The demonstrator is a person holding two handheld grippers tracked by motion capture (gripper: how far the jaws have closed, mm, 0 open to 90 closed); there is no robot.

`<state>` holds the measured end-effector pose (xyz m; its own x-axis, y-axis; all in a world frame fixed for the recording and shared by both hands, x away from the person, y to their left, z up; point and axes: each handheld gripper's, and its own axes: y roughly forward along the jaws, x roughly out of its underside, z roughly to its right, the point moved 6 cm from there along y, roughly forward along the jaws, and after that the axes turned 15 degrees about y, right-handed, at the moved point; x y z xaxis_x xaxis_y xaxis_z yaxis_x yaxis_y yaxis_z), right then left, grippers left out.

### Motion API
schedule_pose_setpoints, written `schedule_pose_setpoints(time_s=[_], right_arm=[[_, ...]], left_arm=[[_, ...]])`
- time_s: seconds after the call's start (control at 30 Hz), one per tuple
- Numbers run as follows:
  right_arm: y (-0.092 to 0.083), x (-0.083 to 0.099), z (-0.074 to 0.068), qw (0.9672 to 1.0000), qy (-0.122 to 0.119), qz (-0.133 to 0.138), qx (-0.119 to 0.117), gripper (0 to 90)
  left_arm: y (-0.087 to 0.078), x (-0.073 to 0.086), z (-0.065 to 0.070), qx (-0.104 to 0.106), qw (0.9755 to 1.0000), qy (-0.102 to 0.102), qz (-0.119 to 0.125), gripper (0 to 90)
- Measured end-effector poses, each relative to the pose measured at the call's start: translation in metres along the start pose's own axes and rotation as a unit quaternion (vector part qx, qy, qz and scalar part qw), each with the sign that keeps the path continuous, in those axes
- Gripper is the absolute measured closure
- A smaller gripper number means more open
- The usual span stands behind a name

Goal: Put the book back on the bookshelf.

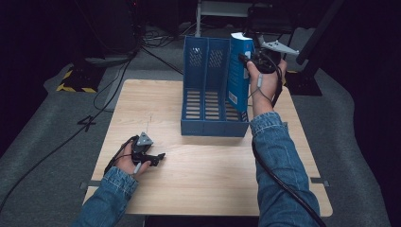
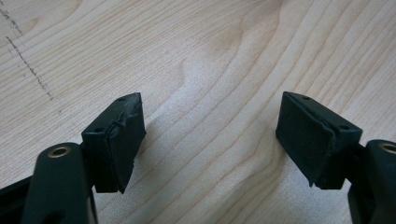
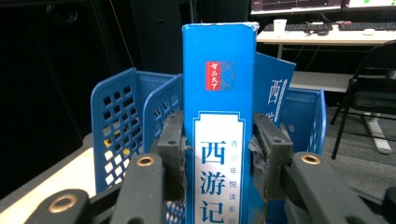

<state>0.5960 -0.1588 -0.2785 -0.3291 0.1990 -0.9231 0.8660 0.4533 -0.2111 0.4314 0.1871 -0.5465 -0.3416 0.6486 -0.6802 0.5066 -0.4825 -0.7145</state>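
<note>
A thick blue book (image 1: 239, 71) stands upright in the rightmost slot of a blue plastic file rack (image 1: 203, 99) at the back of the table. My right gripper (image 1: 248, 62) is shut on the book's spine; in the right gripper view both pads press the sides of the blue book (image 3: 219, 140), which bears a red label and white panel with Chinese characters. A second blue book cover (image 3: 273, 88) shows just behind it inside the file rack (image 3: 121, 126). My left gripper (image 1: 160, 158) rests low over the bare wood (image 2: 210, 70) at front left, its jaws open and empty (image 2: 210, 140).
The wooden table (image 1: 198, 184) has free room across its front and left. Cables (image 1: 71, 137) run over the grey floor at the left. A desk with monitors (image 3: 327, 28) and a folding chair (image 3: 369, 93) stand beyond the rack.
</note>
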Motion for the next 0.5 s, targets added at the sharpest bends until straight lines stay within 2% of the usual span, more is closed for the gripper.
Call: schedule_pose_setpoints(time_s=[0.2, 0.4, 0.5], right_arm=[[0.001, 0.015, 0.000, 1.0000, 0.006, 0.007, 0.000, 61.6], [0.003, 0.025, 0.002, 0.9999, -0.003, 0.011, 0.004, 61.6], [0.002, 0.028, 0.002, 0.9999, 0.006, 0.014, 0.003, 61.6]], left_arm=[[0.000, 0.000, 0.000, -0.001, 1.0000, 0.000, 0.001, 24.2], [0.000, 0.000, 0.000, -0.001, 1.0000, -0.001, 0.000, 24.1], [0.001, -0.001, 0.000, -0.001, 1.0000, -0.001, -0.001, 23.6]])
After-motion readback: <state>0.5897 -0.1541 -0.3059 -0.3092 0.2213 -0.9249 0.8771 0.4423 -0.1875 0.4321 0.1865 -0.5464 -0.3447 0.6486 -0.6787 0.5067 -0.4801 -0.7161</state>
